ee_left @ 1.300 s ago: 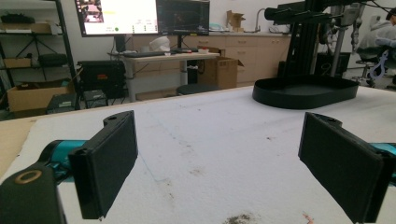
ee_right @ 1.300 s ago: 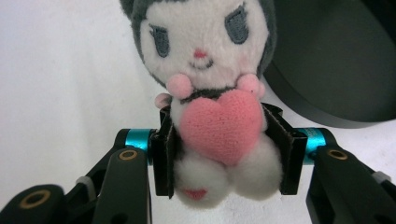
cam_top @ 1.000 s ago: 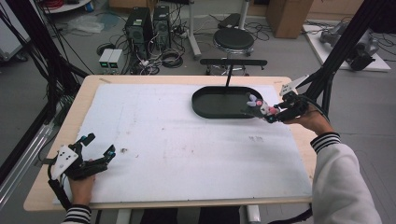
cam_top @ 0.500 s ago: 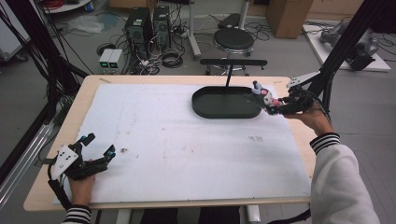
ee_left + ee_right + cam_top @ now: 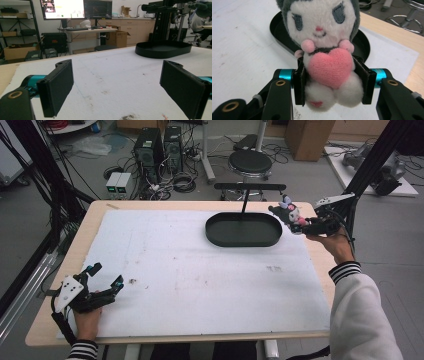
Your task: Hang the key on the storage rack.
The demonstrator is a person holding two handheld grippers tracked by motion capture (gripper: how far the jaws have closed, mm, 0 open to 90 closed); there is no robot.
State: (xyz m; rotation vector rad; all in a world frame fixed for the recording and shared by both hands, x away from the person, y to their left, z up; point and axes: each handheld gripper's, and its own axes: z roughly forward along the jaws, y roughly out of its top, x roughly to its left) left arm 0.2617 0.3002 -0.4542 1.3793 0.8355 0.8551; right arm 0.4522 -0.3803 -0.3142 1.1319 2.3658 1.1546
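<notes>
High view: a white sheet (image 5: 200,270), lightly smudged, covers the wooden desk (image 5: 95,215); a black tray (image 5: 243,231) sits near its far right edge. Right tongs (image 5: 305,224) clamp a plush (image 5: 288,213) above the tray's right end. Left tongs (image 5: 102,282), jaws apart, rest at the near left corner. Computers (image 5: 157,145) and a stool (image 5: 250,162) stand on the floor beyond.

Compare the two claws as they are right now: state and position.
The left claw is open and holds nothing, while the right claw is shut on the plush toy. The left claw sits low at the table's near left corner; the right claw is raised by the black tray's right end. Both are hand-held, with black jaws.
</notes>
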